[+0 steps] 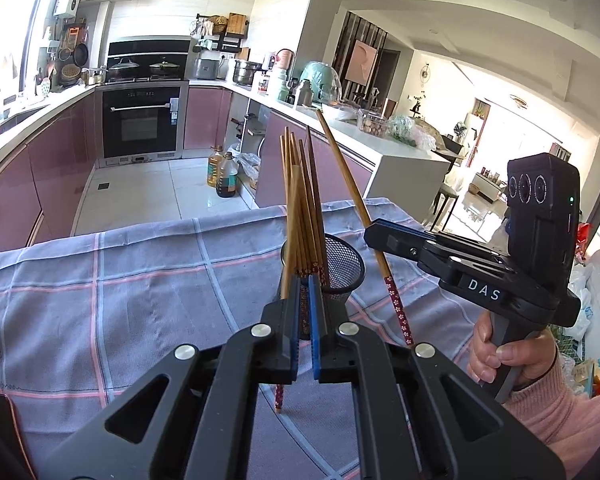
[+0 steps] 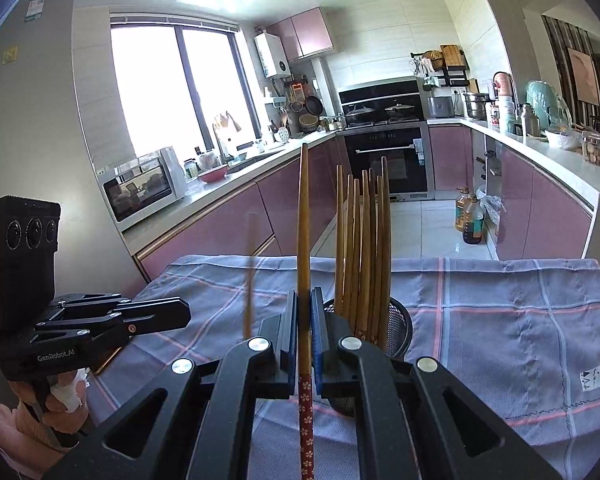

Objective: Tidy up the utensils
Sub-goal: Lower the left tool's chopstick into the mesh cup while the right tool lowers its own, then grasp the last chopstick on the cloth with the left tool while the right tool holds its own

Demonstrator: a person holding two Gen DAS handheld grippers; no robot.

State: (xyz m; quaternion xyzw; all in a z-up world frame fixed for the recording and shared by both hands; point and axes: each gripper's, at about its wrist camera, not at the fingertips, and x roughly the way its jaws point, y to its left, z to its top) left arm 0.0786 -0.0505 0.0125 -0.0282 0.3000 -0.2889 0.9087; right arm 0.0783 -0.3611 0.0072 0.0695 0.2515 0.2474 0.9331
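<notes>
A black mesh holder (image 1: 342,266) stands on the checked cloth with several wooden chopsticks (image 1: 302,208) upright in it; it also shows in the right wrist view (image 2: 398,330) with its chopsticks (image 2: 364,248). My left gripper (image 1: 304,320) is shut on one chopstick (image 1: 290,240) with a red patterned end, just in front of the holder. My right gripper (image 2: 305,340) is shut on another chopstick (image 2: 303,240), held upright left of the holder. In the left wrist view the right gripper (image 1: 374,226) holds its chopstick (image 1: 352,188) tilted, right of the holder.
The table carries a grey-blue cloth with pink stripes (image 1: 120,292), also in the right wrist view (image 2: 500,320). Beyond its far edge are the kitchen floor, oil bottles (image 1: 222,174), pink cabinets and an oven (image 1: 142,120).
</notes>
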